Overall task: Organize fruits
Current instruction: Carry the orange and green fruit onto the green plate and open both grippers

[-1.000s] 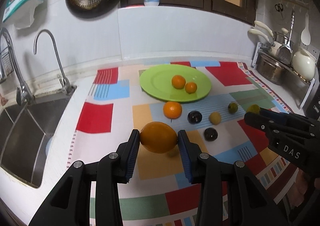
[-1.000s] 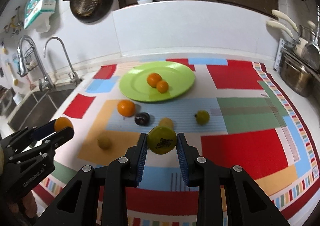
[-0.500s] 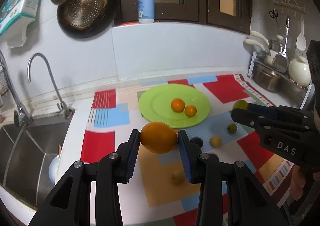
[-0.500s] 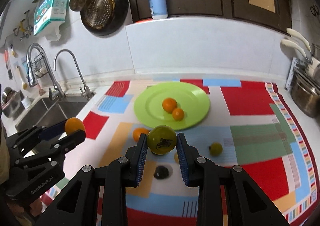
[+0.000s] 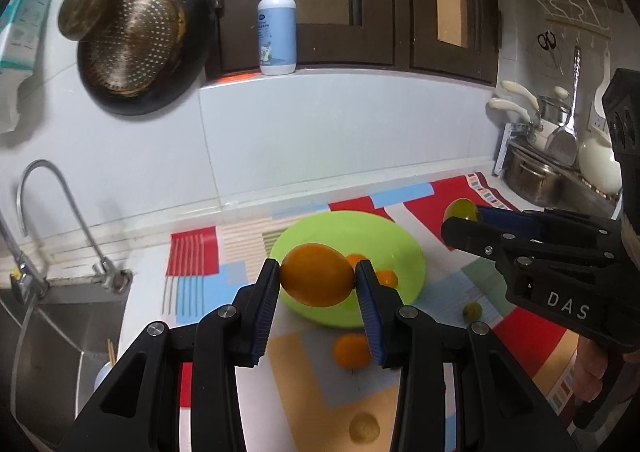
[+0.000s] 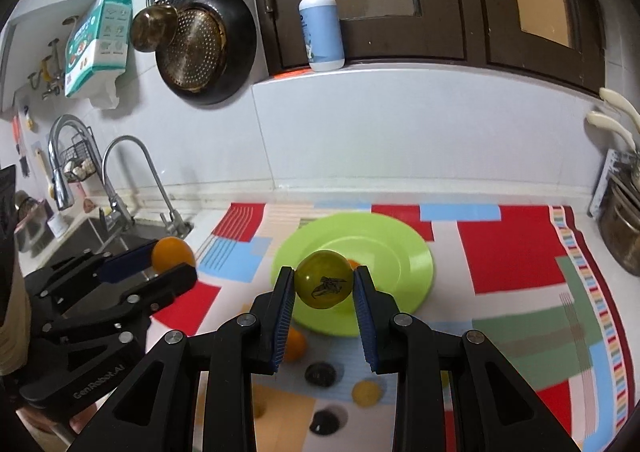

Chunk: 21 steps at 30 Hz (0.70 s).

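In the left wrist view, the left gripper (image 5: 317,280) is clamped on an orange (image 5: 317,275), held in the air in front of the green plate (image 5: 404,248); the right gripper (image 5: 460,216) reaches in from the right of the plate. In the right wrist view, the right gripper (image 6: 323,286) is clamped on a yellow-green fruit (image 6: 323,279) above the near edge of the plate (image 6: 404,248), which lies on the patterned mat (image 6: 516,252) on the bench. Two dark fruits (image 6: 320,374) lie on the mat nearer than the plate.
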Tool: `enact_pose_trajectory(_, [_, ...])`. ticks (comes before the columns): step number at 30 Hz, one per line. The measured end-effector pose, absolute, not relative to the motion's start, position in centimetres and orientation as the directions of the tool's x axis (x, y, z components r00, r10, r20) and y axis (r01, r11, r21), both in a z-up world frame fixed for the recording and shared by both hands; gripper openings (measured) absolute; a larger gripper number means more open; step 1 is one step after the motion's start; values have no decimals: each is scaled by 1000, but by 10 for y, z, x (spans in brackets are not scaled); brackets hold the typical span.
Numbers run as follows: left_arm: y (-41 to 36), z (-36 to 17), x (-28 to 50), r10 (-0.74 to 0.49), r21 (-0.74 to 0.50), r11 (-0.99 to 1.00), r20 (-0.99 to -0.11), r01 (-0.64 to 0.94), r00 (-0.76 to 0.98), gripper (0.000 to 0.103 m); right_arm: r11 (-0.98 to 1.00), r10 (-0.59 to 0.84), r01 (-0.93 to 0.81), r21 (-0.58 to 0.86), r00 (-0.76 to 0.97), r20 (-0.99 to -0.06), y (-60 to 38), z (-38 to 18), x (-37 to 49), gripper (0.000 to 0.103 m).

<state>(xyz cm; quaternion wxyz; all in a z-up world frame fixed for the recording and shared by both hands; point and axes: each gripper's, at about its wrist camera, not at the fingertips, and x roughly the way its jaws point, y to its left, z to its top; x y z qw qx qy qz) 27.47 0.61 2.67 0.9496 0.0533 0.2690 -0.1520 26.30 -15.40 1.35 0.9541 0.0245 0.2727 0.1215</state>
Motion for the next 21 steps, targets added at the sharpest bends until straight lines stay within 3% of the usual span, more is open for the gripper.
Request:
enact_pose_trajectory(9, [-5, 26, 334, -288, 8, 935, -567, 355, 771, 38, 970, 232, -233, 66, 815, -530, -149, 20, 311, 31])
enact_pose_trajectory(21, [-18, -17, 417, -299, -53, 928, -695, 368, 654, 38, 971, 235, -206, 126, 699, -675, -162, -21, 399, 31])
